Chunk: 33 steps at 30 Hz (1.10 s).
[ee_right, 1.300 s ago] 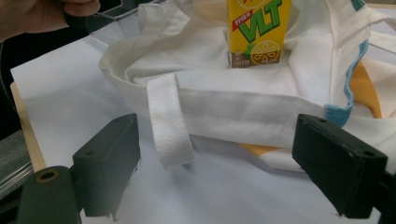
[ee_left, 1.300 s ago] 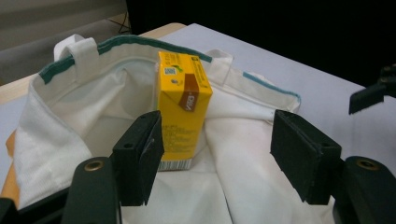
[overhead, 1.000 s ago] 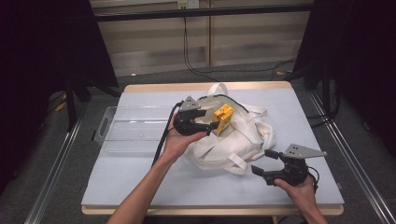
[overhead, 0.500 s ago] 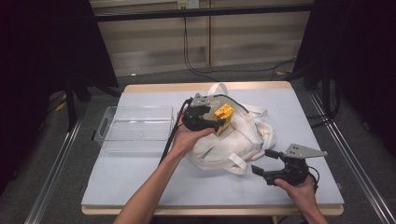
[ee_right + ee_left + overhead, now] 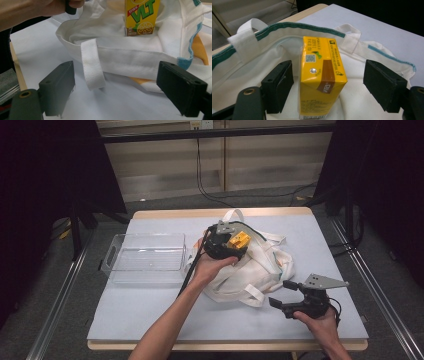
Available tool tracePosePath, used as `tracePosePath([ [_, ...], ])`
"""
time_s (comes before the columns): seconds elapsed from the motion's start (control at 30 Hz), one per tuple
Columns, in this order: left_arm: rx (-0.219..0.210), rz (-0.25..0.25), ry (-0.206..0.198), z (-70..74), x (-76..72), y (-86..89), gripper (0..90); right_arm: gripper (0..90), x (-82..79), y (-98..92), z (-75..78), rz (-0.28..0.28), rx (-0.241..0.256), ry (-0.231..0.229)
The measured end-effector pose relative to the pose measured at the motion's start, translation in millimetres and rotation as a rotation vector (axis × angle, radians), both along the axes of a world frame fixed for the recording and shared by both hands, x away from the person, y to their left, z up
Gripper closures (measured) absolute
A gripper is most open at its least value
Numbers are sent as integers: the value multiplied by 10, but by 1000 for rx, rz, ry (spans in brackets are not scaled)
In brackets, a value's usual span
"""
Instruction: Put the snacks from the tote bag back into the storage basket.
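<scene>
On the white bag (image 5: 260, 270), left claw (image 5: 328, 87) spread around yellow carton (image 5: 320, 77)

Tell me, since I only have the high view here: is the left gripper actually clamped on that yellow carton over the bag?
Observer: No. In the left gripper view, the left gripper stands open, and the yellow carton sits between the jaws with a gap on each side.
Operator: Is the carton in the bag or on top of it?
Observer: It stands on the white tote bag, inside the green-trimmed rim.
Operator: And the right gripper?
Observer: The right gripper is open too, low over the table, facing a white strap of the bag without touching it.
</scene>
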State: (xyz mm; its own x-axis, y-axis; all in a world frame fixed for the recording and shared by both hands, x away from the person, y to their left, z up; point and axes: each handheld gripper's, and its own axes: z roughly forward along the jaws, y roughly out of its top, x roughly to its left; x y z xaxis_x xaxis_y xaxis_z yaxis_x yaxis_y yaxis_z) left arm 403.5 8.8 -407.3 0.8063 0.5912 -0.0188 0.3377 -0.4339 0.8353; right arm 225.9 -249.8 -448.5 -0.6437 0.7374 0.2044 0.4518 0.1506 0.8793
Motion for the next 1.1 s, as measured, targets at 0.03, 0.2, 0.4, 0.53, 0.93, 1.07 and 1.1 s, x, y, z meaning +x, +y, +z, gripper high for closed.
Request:
tracePosePath([
  [0.03, 7, 3, 1, -7, 11, -7, 244, 148, 3, 4, -2, 0, -2, -1],
  [0.2, 14, 12, 17, -63, 81, 8, 280, 148, -3, 7, 0, 5, -3, -2],
  [0.4, 28, 4, 30, -116, 127, 4, 339, 148, -3, 0, -3, 2, -2, -2],
  [0.53, 32, -7, 29, -155, 125, -23, 417, 147, 5, -3, -9, 4, -2, 1],
  [0.93, 12, -47, 31, -56, 101, 49, 496, 144, -2, -16, -1, 4, 8, -10],
  [1.07, 3, -66, 38, 12, 80, 108, 497, 143, -7, -15, 2, 5, 9, -8],
  [1.1, -12, -70, 33, 26, 71, 128, 497, 143, -8, -16, 3, 6, 9, -10],
])
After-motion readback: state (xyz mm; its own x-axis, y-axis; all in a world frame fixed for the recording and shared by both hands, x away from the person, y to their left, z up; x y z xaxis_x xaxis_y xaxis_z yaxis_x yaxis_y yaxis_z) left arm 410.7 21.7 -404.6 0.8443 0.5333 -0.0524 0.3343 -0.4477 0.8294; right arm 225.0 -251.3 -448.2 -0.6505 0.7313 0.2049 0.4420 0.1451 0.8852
